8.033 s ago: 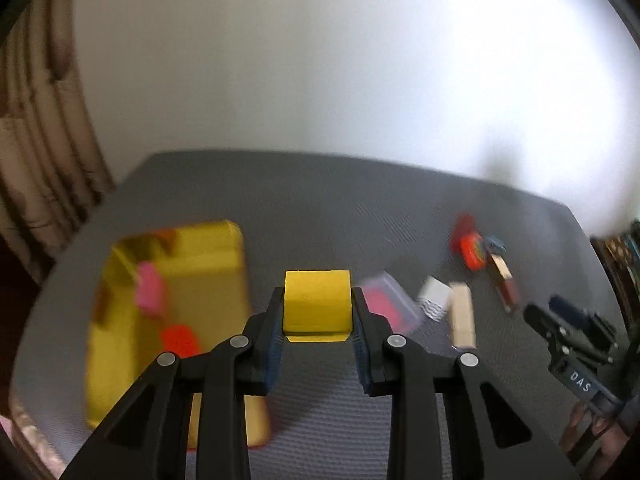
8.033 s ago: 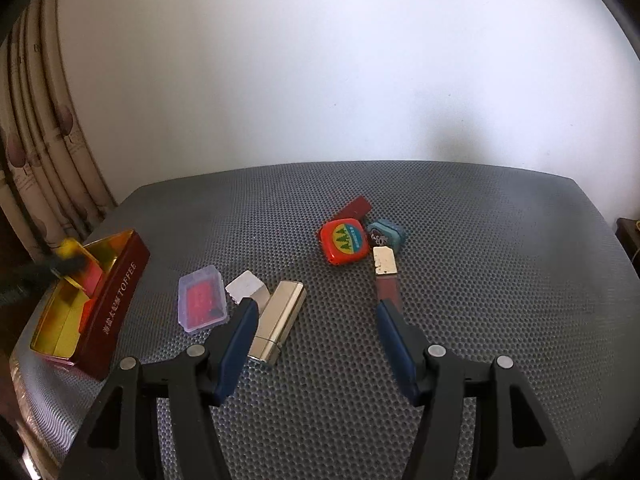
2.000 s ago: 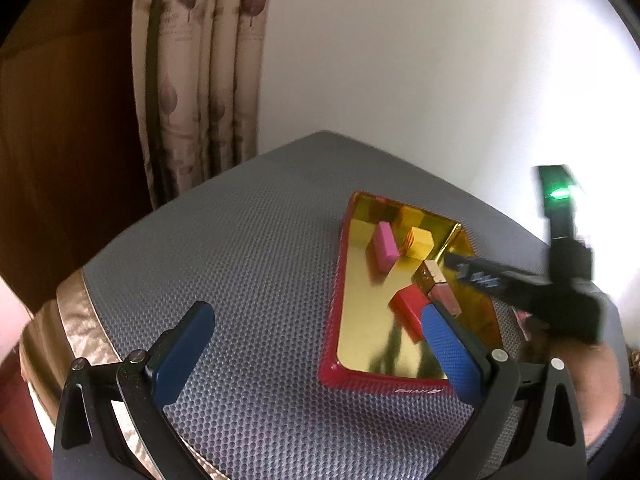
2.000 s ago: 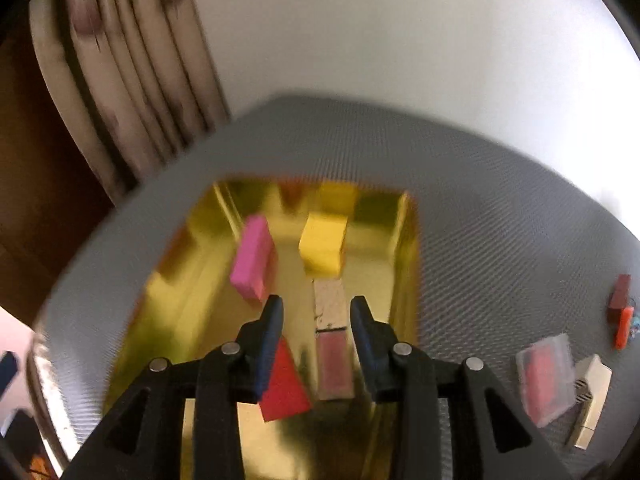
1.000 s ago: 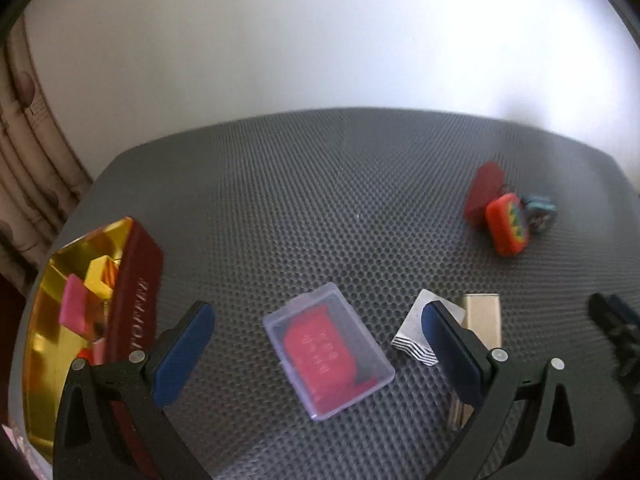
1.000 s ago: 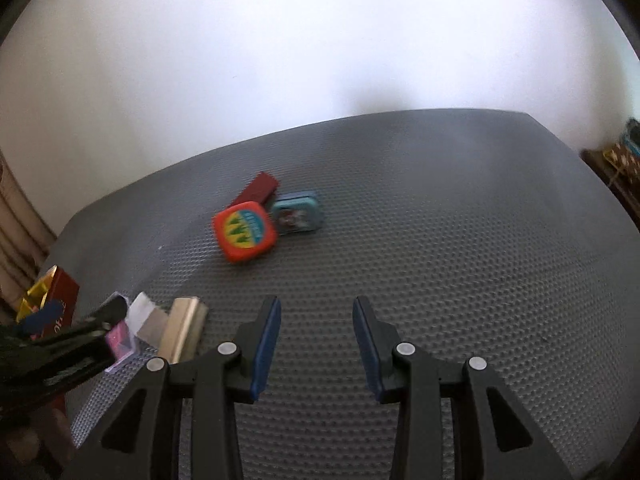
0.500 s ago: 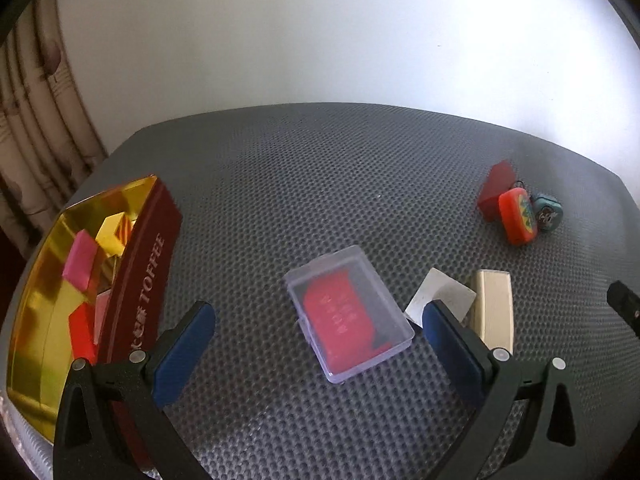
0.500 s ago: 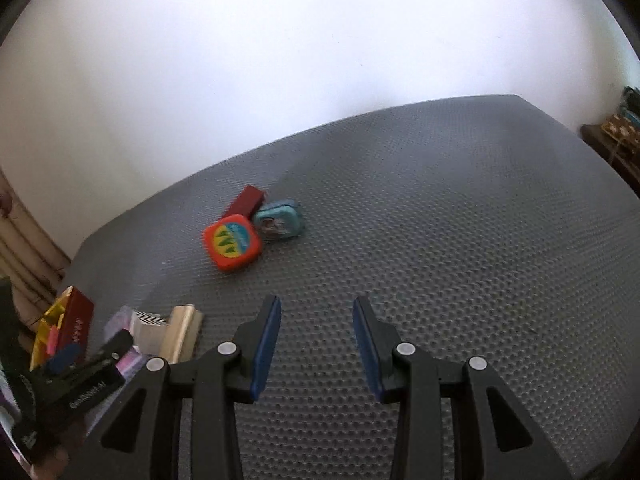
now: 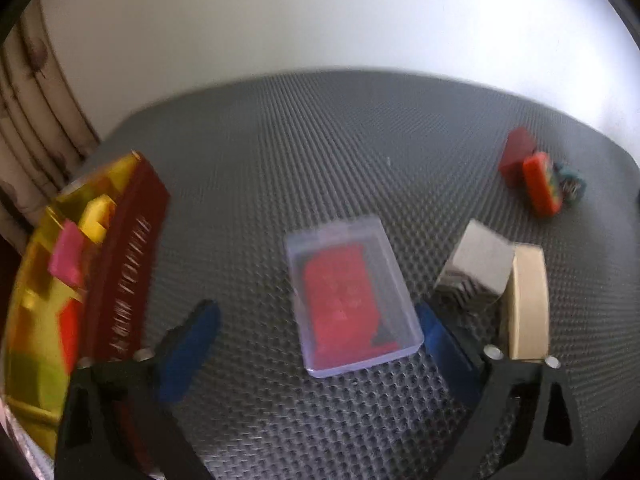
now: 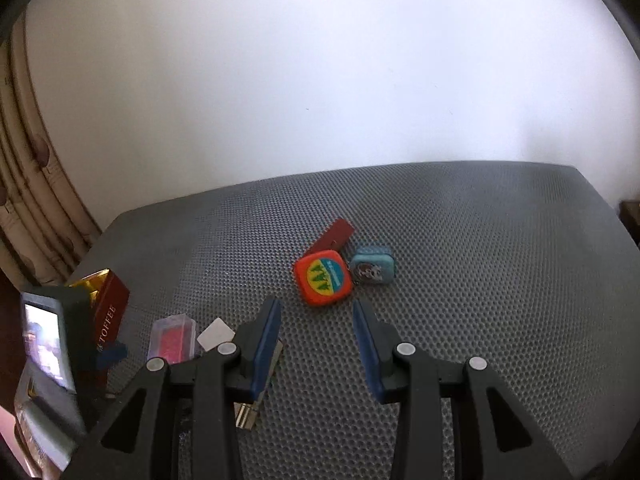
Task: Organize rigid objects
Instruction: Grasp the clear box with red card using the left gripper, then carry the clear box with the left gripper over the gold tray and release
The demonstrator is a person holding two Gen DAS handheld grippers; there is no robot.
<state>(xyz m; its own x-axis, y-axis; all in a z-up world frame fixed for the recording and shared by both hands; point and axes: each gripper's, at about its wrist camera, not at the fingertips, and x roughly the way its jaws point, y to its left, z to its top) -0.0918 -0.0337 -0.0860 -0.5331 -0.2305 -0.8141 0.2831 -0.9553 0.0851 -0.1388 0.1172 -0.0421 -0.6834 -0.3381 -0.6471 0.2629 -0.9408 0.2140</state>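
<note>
A clear plastic case with a red card [image 9: 349, 293] lies on the grey mat between the fingers of my open left gripper [image 9: 316, 332], which is low over it. Beside it lie a white block [image 9: 476, 264] and a beige block [image 9: 525, 300]. The red toffee tin [image 9: 120, 264] with a gold inside holds pink, yellow and red blocks at the left. My right gripper [image 10: 316, 328] is open and empty, just short of the orange square tin [image 10: 323, 277], the blue tin [image 10: 373, 269] and the dark red block [image 10: 334, 236].
The grey mesh mat [image 10: 480, 280] covers the table, with a white wall behind and a curtain [image 10: 36, 184] at the left. The left gripper's body and screen [image 10: 48, 340] show at the right wrist view's left edge, next to the toffee tin [image 10: 108, 312].
My left gripper has moved forward and down, so the clear case now lies between its fingers. My right gripper has turned slightly left; the orange tin sits closer to centre.
</note>
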